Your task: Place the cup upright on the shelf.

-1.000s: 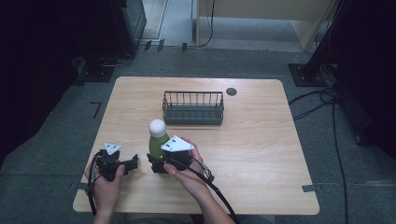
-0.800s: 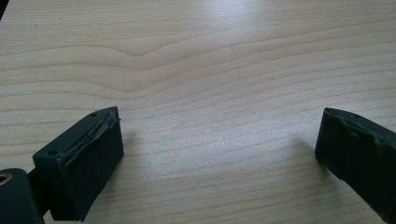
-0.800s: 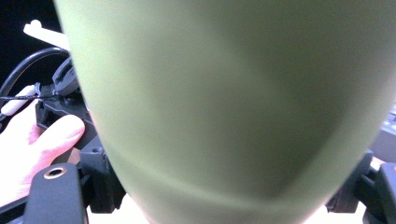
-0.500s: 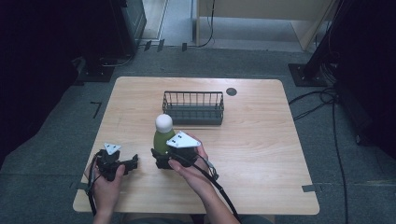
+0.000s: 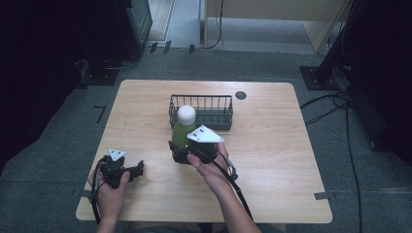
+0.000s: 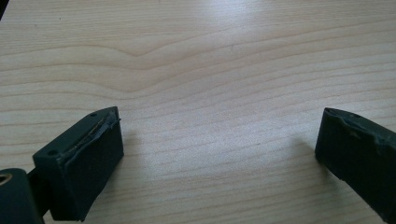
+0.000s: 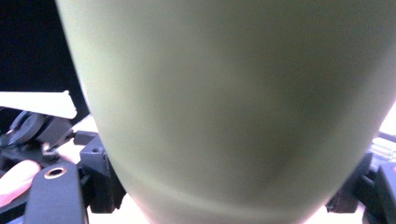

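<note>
Since the picture a second ago, the right gripper [image 5: 180, 151] has carried the green bottle [image 5: 182, 133] forward and a little to the right across the worktop [image 5: 272, 145], so that the bottle's white round cap [image 5: 186, 114] now shows against the near wall of the black wire basket [image 5: 201, 110], where before it stood well short of it. Half a second ago the cap was just at the basket's near edge. The left gripper [image 5: 131, 170] lies where it lay in both earlier pictures, near the front left of the worktop.

In the high view the bottle stands upright, held low on its body by the right gripper, with the grey three-cornered plate [image 5: 204, 135] just to its right. In the right gripper view the bottle's green body [image 7: 224, 107] sits very close between the black jaws, which press in at either side near its base: the gripper is clamped on the bottle.

In the left gripper view the jaws stand wide apart over bare wood [image 6: 210, 70], with nothing between them.
</note>
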`<state>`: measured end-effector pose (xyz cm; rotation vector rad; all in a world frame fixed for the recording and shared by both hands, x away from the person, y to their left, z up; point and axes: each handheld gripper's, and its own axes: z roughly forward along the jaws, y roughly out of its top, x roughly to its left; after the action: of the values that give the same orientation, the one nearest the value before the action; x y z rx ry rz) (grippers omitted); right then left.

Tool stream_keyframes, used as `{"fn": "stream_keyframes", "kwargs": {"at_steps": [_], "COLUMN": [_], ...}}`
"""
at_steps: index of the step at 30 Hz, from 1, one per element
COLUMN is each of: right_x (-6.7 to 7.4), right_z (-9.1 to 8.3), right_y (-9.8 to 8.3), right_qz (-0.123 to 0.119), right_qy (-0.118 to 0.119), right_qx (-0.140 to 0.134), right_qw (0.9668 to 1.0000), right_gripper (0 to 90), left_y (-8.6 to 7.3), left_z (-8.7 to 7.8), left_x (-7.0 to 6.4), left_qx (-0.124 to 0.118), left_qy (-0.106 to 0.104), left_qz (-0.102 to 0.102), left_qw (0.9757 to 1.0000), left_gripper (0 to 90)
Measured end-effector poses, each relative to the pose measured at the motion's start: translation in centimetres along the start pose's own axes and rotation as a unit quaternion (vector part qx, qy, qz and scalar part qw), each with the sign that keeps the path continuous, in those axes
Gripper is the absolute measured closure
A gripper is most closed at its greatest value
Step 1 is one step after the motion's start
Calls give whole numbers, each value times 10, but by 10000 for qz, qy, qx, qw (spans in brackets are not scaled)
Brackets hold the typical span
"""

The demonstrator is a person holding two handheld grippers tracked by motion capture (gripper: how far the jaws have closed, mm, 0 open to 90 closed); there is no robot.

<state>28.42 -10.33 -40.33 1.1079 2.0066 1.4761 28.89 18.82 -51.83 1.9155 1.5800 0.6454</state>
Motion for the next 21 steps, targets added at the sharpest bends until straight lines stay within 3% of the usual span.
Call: {"fn": "stream_keyframes", "kwargs": {"at_steps": [12, 21], "right_x": [-34, -51], "right_z": [-10, -7], "right_y": [32, 51], "right_qz": [-32, -26], "right_qy": [-510, -745], "right_qx": [-228, -288], "right_qw": [9984, 9968], "right_gripper": [197, 197], "left_y": [0, 0], "left_z": [0, 0], "left_x": [0, 0], "left_qx": [2, 1], "left_qy": [1, 0], "left_qz": [-5, -5], "left_qw": [10000, 10000], "left_gripper": [16, 16]}}
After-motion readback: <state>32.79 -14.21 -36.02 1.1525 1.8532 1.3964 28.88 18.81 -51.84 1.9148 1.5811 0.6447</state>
